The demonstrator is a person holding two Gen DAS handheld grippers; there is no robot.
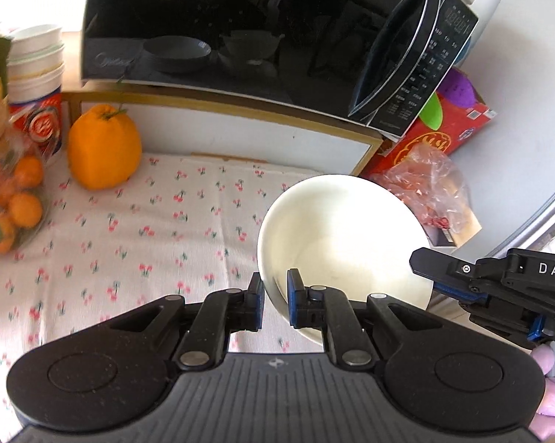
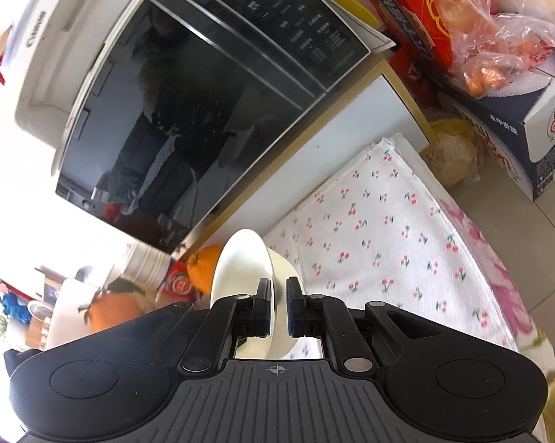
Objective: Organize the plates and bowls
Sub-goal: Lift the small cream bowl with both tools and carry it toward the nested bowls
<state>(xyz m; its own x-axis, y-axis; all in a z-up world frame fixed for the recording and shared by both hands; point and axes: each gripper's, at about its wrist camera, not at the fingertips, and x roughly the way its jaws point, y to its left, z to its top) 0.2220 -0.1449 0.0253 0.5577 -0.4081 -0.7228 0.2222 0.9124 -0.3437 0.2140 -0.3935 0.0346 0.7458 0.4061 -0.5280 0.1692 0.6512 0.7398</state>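
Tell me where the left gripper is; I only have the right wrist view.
Observer: The left gripper is shut on the near rim of the white bowl, with one finger inside.
Operator: Is anything in the bowl?
Observer: No, its inside looks empty.
Operator: What stands by the big orange?
Observer: A stack of paper cups stands just left of the orange.

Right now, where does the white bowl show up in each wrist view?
Left wrist: the white bowl sits lower center-right, its near rim pinched between the left gripper fingers.
Right wrist: the same white bowl appears edge-on at lower center, its rim between the right gripper fingers.
Shared landmark: the black microwave behind it.
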